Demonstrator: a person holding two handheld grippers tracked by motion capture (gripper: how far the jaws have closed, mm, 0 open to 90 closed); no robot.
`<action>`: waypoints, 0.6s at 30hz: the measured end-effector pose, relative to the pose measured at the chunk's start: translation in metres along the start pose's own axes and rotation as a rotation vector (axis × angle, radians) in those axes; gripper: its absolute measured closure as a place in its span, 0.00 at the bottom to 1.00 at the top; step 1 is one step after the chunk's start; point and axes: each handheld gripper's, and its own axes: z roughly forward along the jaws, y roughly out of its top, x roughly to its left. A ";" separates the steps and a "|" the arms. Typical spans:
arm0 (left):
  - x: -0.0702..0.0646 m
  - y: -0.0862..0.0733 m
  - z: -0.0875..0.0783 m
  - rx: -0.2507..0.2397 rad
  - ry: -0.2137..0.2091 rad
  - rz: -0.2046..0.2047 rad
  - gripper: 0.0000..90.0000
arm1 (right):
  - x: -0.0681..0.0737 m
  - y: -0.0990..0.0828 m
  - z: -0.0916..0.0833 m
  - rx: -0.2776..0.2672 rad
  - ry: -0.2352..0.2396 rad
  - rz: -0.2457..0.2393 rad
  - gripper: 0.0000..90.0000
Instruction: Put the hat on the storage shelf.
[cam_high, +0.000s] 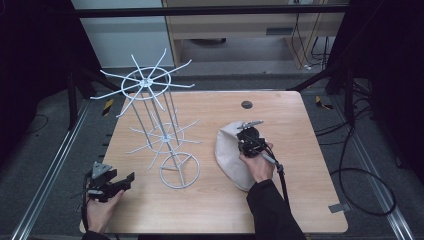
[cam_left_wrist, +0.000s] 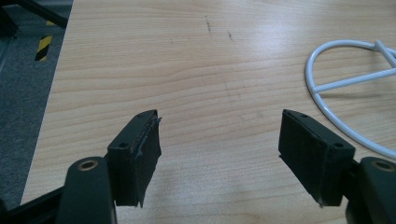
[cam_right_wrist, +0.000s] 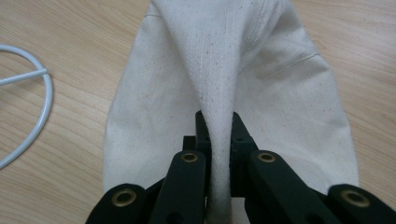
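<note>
Pinched between my right gripper (cam_right_wrist: 218, 140) jaws, a fold of the cream cloth bag (cam_right_wrist: 280, 93) bunches up for lifting, while my left gripper (cam_left_wrist: 219, 154) waits spread over bare table (cam_left_wrist: 187, 70), the white wire rack (cam_left_wrist: 345, 84) at two o'clock.

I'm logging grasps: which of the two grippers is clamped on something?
The right gripper, pinching a fold of the cream cloth bag. The left gripper is open above the bare table.

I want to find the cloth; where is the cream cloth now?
The cream cloth lies right of the white wire rack in the high view, pinched by the right gripper.
</note>
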 end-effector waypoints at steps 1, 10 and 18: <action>0.000 0.000 0.000 -0.001 0.001 -0.002 0.33 | -0.001 0.000 -0.001 -0.004 0.000 0.001 0.97; 0.000 0.000 0.000 0.002 0.001 0.000 0.33 | -0.011 -0.002 -0.026 -0.075 0.043 0.012 0.98; 0.000 0.000 0.001 0.003 0.004 0.001 0.32 | -0.016 -0.007 -0.055 -0.187 0.083 -0.020 0.98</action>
